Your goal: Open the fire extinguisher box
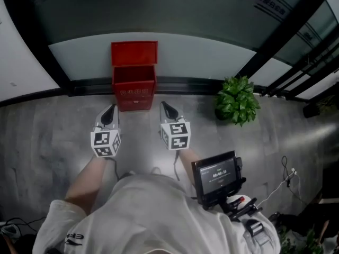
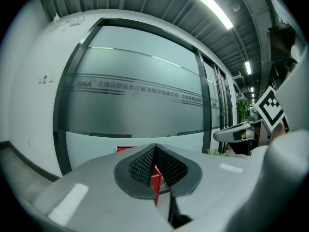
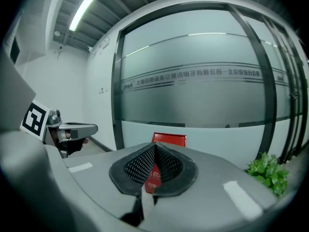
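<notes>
The red box (image 1: 134, 91) stands on the floor (image 1: 53, 126) at its far edge, tight against the foot of the glass wall (image 1: 159, 15). Its lid (image 1: 134, 53) is up and leans back on the glass, and I can see down into the open top, so I judge the opening itself done.

My left tongs (image 1: 109, 112) hang just short of the box's near left corner and my right tongs (image 1: 168, 109) just short of its near right corner. Neither touches it. Both pairs are pinched fully together with nothing between the pads; the red seen past the tips in each gripper view is the box beyond them, not something held.

As I read it, what matters now is leaving the lid as it is. It seems to rest only by leaning, so a knock on the front wall or a brush on the lid's edge could bring it down. I would keep both tongs low, level and apart, and draw them straight toward me along the floor, not across the box.

The potted plant (image 1: 237, 99) farther right along that same far edge is well clear.
</notes>
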